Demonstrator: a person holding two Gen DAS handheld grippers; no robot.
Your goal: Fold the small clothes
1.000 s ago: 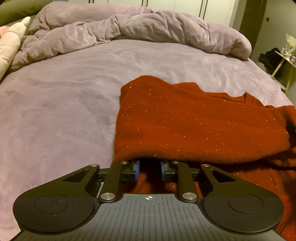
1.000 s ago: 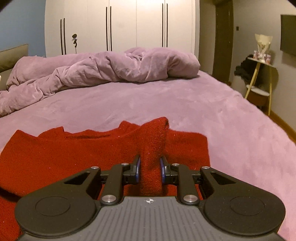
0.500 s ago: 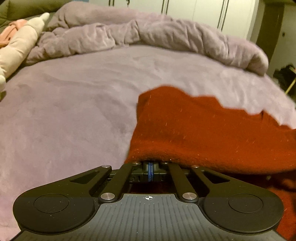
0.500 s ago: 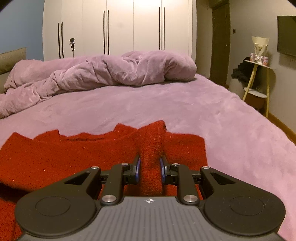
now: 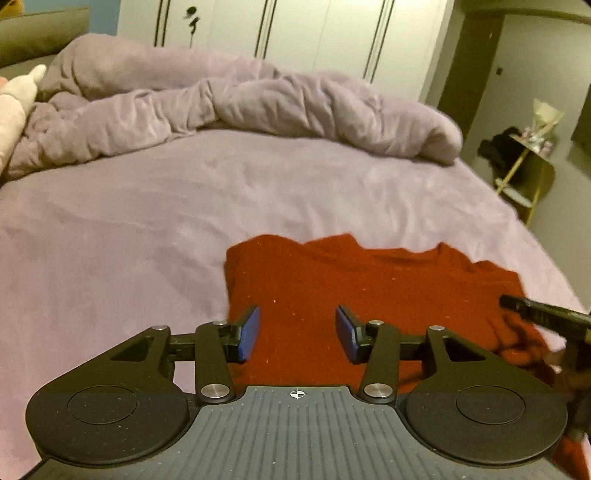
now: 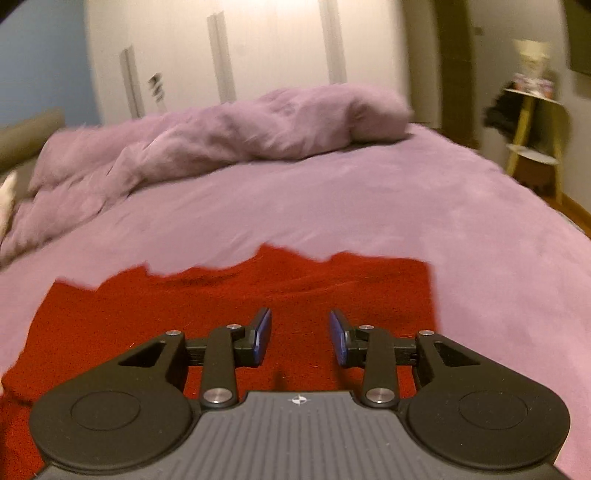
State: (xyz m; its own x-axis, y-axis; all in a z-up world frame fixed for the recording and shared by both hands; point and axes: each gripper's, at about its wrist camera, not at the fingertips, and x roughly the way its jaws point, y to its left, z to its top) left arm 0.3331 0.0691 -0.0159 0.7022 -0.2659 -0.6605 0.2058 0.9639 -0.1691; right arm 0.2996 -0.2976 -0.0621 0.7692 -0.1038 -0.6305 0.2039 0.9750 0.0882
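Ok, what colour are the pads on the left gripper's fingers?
Blue pads on black fingers, clearest in the left wrist view.

Rumpled duvet (image 5: 236, 110) on bed (image 5: 110, 229); wardrobe (image 5: 295, 33) behind.

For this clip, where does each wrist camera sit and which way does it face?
Left wrist: sits on the left claw, facing along its open fingers over the red sweater toward the rumpled duvet; the right claw's tip enters at the right edge.
Right wrist: sits on the right claw, open, above the same sweater, facing the wardrobe.
Shared: sweater, bed, duvet, side table.
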